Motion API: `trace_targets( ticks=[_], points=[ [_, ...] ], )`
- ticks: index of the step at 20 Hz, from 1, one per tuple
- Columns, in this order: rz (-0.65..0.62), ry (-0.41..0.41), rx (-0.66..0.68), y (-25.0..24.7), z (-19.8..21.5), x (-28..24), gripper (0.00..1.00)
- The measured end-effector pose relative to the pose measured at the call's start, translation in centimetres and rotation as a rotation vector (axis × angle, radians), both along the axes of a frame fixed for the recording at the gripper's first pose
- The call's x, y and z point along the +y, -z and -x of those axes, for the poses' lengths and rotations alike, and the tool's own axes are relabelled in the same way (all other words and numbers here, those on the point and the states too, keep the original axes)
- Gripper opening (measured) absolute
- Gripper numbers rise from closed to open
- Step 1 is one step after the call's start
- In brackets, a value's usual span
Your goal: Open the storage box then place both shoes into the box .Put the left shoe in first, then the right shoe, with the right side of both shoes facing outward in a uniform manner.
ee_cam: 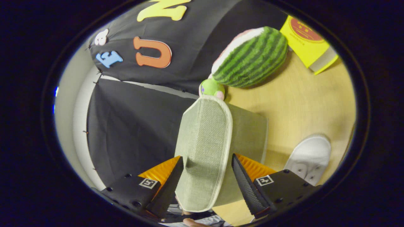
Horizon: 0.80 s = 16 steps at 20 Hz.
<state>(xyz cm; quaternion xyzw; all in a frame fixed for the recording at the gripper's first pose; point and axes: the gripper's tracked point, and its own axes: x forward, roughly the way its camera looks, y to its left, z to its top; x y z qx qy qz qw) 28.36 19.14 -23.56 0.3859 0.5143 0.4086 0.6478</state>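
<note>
The grey-green fabric storage box [249, 135] stands on the wooden table [303, 104], which shows turned on its side. Its piped lid [203, 142] lies between my fingers. My gripper [207, 157] is shut on the lid, one fingertip against each long edge, and the cloth dents at the finger on the booth wall side. A white shoe [311, 156] lies on the table beyond the finger on the table side, beside the box. The inside of the box is hidden by the lid.
A watermelon plush [252, 58] and a small green toy [211, 88] sit just beyond the box. A yellow carton [307, 41] lies farther off on the table. Part of a hand [192, 222] shows below the lid.
</note>
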Motion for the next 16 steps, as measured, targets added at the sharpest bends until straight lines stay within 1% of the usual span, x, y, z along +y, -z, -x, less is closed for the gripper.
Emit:
trace_targets(
  ticks=[1, 2, 3, 4, 5, 6, 10, 11, 13, 14, 15, 16],
  points=[
    [-0.019, -0.017, 0.037, 0.1, 0.5, 0.2, 0.94],
    [-0.038, 0.010, 0.044, 0.1, 0.1, 0.2, 0.81],
    [-0.055, 0.005, 0.045, 0.0, 0.1, -0.3, 0.79],
    [-0.064, 0.019, 0.047, -0.2, 0.0, -0.6, 0.74],
    [-0.064, 0.013, 0.041, -0.2, 0.1, -0.8, 0.69],
    [-0.063, 0.016, 0.039, -0.2, 0.2, -0.9, 0.66],
    [-0.046, 0.031, 0.016, 0.0, 0.0, -1.2, 0.60],
    [-0.045, 0.048, 0.008, -0.1, -0.3, -1.3, 0.59],
    [-0.035, 0.067, -0.021, -1.2, -0.4, -2.4, 0.48],
    [-0.034, 0.083, -0.029, -1.6, -0.4, -2.9, 0.32],
    [-0.030, 0.089, -0.040, -1.9, -0.3, -3.1, 0.26],
    [-0.021, 0.096, -0.047, -2.1, -0.1, -3.0, 0.18]
  ],
)
